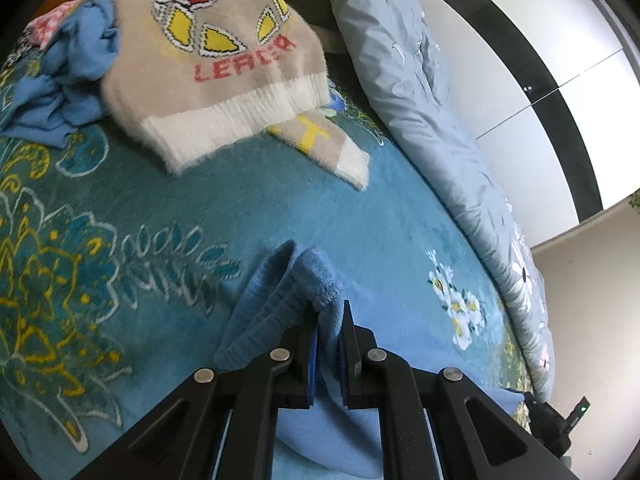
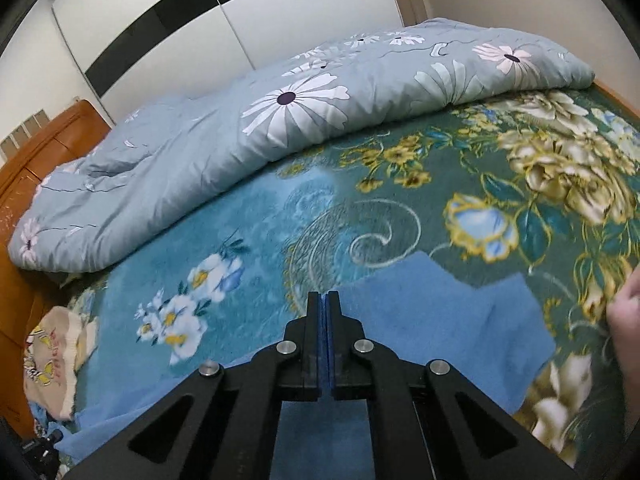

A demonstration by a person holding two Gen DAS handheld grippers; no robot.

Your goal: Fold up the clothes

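My left gripper (image 1: pixel 329 320) is shut on the ribbed hem of a blue garment (image 1: pixel 280 300), which bunches up in front of the fingers above the teal floral blanket (image 1: pixel 240 208). In the right wrist view the same blue garment (image 2: pixel 460 328) lies spread flat on the blanket (image 2: pixel 280 216). My right gripper (image 2: pixel 323 300) is shut at the garment's edge; whether cloth is pinched between the pads does not show.
A beige knitted sweater (image 1: pixel 224 64) with a cartoon figure lies at the back, beside a crumpled blue garment (image 1: pixel 76 76). A rolled light-blue floral duvet (image 2: pixel 248 120) runs along the bed's far side. A wooden headboard (image 2: pixel 44 152) and a white wardrobe (image 2: pixel 200 12) stand beyond. A hand (image 2: pixel 628 320) shows at right.
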